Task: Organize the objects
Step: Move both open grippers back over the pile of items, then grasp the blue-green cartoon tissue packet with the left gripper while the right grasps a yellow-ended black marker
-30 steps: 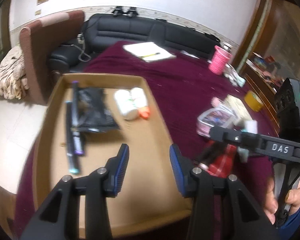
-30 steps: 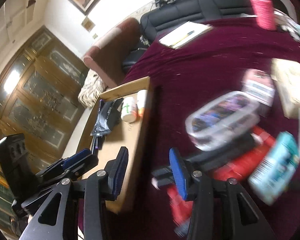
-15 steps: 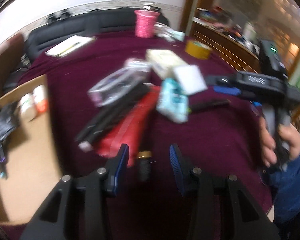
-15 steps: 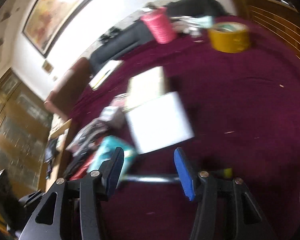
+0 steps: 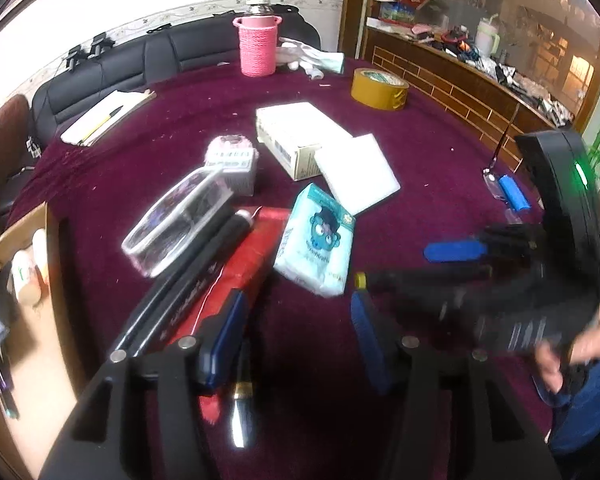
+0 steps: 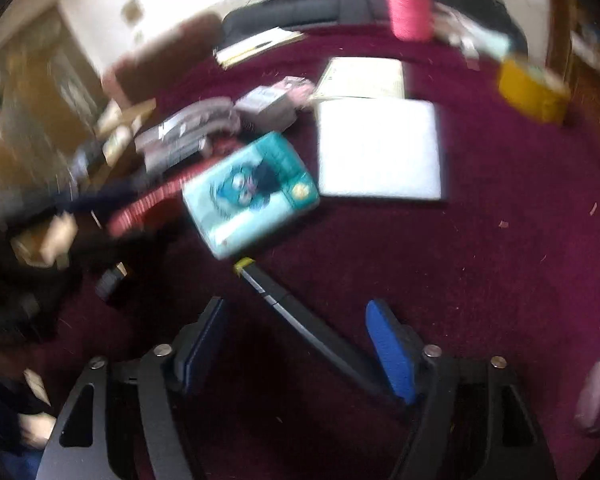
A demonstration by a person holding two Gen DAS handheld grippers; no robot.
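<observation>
Surface: a table under a dark maroon cloth (image 5: 172,152) is filling both views, with a black sofa (image 5: 112,68) sitting behind it against a white wall.
Far edge: a pink woven cup (image 5: 258,46) is standing upright near the back, a yellow tape roll (image 5: 379,89) is lying to its right, and a notepad with a pen (image 5: 104,116) is resting on the left.
Pile: a white box (image 5: 296,140) and a flat white pad (image 5: 356,172) are touching; a teal tissue pack (image 5: 316,244) is lying just in front of them, leaning on a red package (image 5: 236,264).
Beside the pile: a clear plastic case (image 5: 176,224) and a long black marker (image 5: 192,276) are lying along the red package, all crowded together.
Tray: a cardboard tray (image 5: 40,320) is sitting at the left edge, holding small bottles (image 5: 26,276).
Left gripper (image 5: 296,328): its jaws are standing apart and holding nothing — hovering just short of the pile.
Right gripper (image 6: 296,340): its jaws are spread wide; a black pen with a yellow tip (image 6: 276,300) is lying between the blue pads (image 6: 392,352), seemingly touching neither, though the blur is making that hard to judge.
Right hand (image 5: 572,352): it is gripping the handle — seen from the left wrist view.
</observation>
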